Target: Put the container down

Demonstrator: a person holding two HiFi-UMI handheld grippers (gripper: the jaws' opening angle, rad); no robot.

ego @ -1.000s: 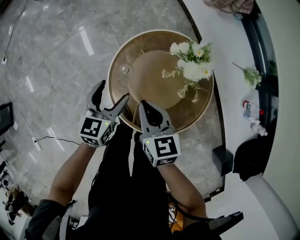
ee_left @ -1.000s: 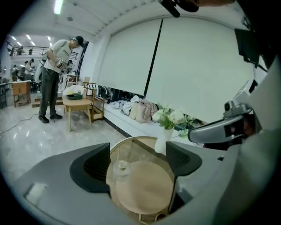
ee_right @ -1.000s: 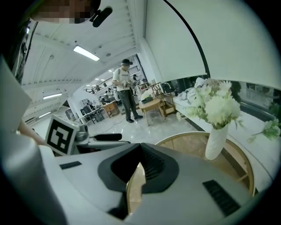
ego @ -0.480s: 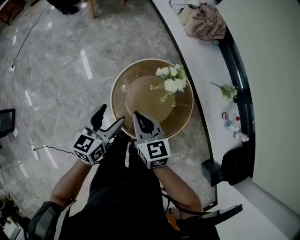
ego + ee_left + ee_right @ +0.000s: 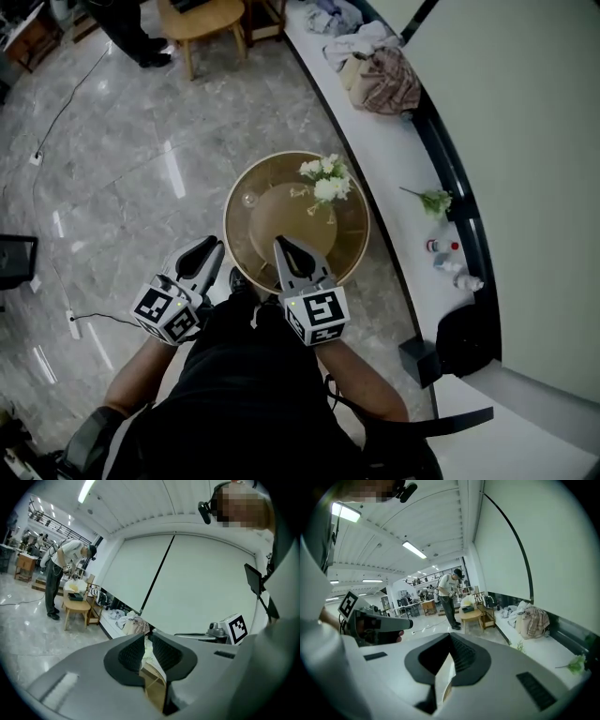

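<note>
Left gripper (image 5: 216,247) hangs just off the near-left rim of the round table (image 5: 354,239), its jaws closing to a slim gap with nothing between them. The small clear container (image 5: 248,199), I judge, stands free on the table's left part. Right gripper (image 5: 280,245), over the near rim, is closed and empty. Best draw both back level, clear of the rim and the flowers (image 5: 323,180)

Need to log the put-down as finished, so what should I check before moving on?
1. Vase of flowers on the round table: ok.
2. Vase upright: cannot tell from above.
3. Left gripper off the vase: ok, fingers closing with nothing between them.
4. Right gripper empty: ok, fingers together.
5. Both grippers clear of the flowers: ok, by the table's near edge.
</note>
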